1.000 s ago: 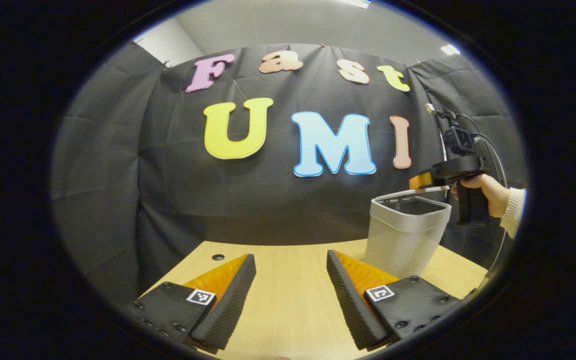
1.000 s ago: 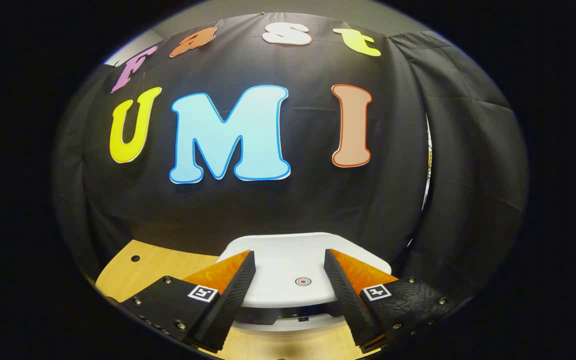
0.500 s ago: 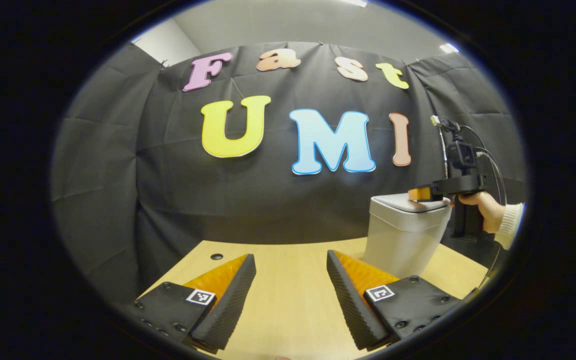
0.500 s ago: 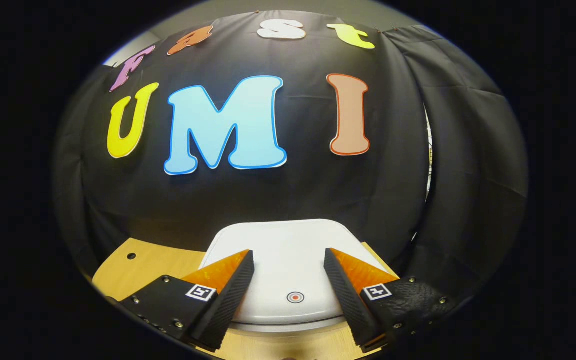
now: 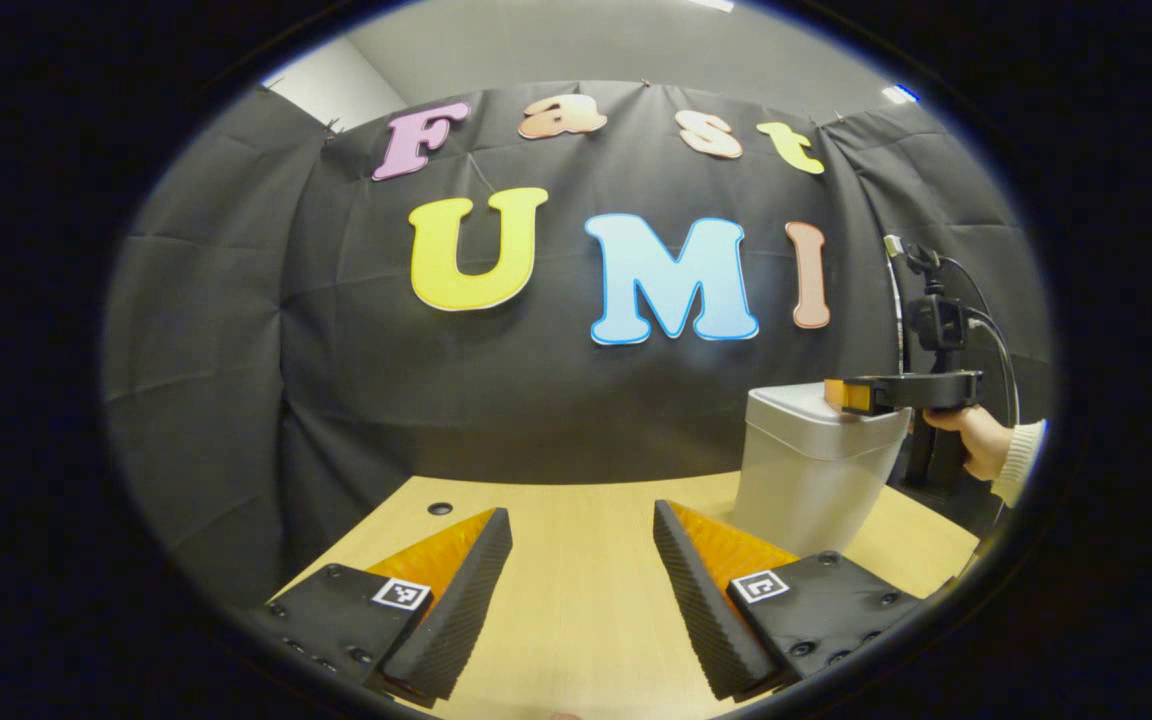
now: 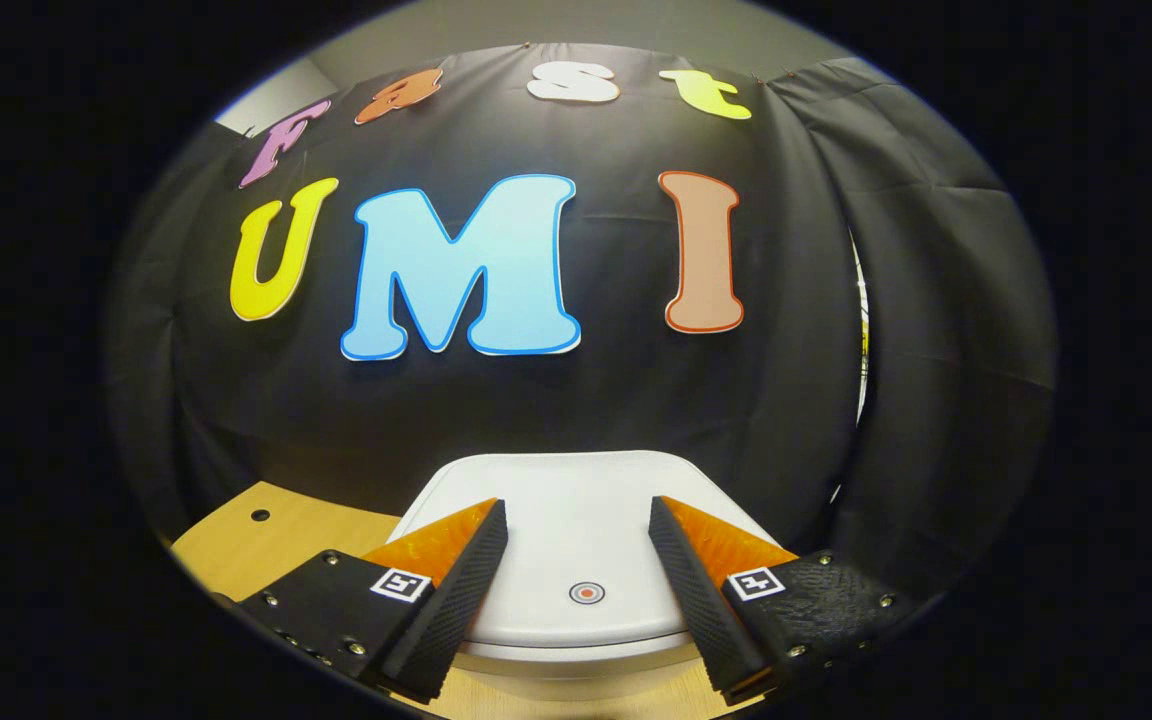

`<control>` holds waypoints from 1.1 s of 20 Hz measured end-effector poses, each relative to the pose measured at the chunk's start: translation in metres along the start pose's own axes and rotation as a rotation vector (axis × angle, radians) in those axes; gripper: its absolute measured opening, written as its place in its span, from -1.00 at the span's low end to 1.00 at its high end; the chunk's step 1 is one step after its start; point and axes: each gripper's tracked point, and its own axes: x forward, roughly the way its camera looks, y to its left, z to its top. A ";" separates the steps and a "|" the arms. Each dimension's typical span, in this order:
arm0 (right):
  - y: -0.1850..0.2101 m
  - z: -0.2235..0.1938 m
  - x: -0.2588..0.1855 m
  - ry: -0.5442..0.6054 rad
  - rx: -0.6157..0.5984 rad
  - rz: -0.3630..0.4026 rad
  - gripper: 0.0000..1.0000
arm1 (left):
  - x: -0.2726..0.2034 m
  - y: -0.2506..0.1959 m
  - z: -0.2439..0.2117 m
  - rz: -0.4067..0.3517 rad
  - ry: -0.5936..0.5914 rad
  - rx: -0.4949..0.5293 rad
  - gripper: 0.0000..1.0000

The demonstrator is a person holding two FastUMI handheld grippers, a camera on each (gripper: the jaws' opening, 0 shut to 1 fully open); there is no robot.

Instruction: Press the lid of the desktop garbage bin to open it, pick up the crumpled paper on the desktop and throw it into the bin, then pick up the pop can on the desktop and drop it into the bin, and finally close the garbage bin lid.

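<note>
Over the shut lid [image 6: 576,530], right gripper [image 6: 576,545] fingers wide, contact unclear; left gripper [image 5: 581,560] wide, bin [image 5: 811,470] base hidden

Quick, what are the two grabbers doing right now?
Left gripper: open, holding nothing, over the table.
Right gripper: open, holding nothing, above the bin lid.

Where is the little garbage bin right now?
In the left gripper view the garbage bin stands on the wooden table at the right, before the black cloth. The right gripper hovers directly over its closed white lid.
</note>
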 end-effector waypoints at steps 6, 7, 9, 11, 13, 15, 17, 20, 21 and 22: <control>0.001 -0.006 0.001 -0.021 -0.034 -0.006 0.87 | 0.003 -0.010 0.001 -0.003 0.002 0.000 0.87; 0.000 -0.008 0.001 -0.025 -0.036 -0.005 0.87 | 0.004 -0.011 0.001 -0.001 0.002 0.001 0.87; 0.000 -0.011 0.001 -0.044 -0.027 -0.002 0.89 | 0.005 -0.010 0.001 0.004 0.002 0.001 0.87; 0.001 -0.012 0.002 -0.054 -0.009 -0.002 0.89 | 0.006 -0.010 0.003 0.012 0.001 0.001 0.87; 0.000 -0.012 0.001 -0.062 -0.007 0.000 0.89 | 0.004 -0.010 0.006 0.020 -0.005 -0.003 0.93; 0.000 -0.010 0.001 -0.061 -0.006 -0.001 0.88 | 0.001 -0.009 0.009 0.032 -0.011 -0.008 0.93; 0.000 -0.005 0.001 -0.067 0.003 0.010 0.87 | -0.004 -0.009 0.013 0.040 -0.018 -0.013 0.93; 0.000 -0.005 0.000 -0.039 0.009 0.031 0.85 | -0.011 -0.008 0.018 0.058 -0.028 -0.006 0.93; -0.001 -0.005 -0.001 -0.013 0.000 0.033 0.86 | -0.014 -0.009 0.020 0.063 -0.032 -0.008 0.93; -0.002 -0.004 -0.004 0.012 -0.007 0.029 0.86 | -0.017 -0.011 0.022 0.067 -0.035 -0.008 0.93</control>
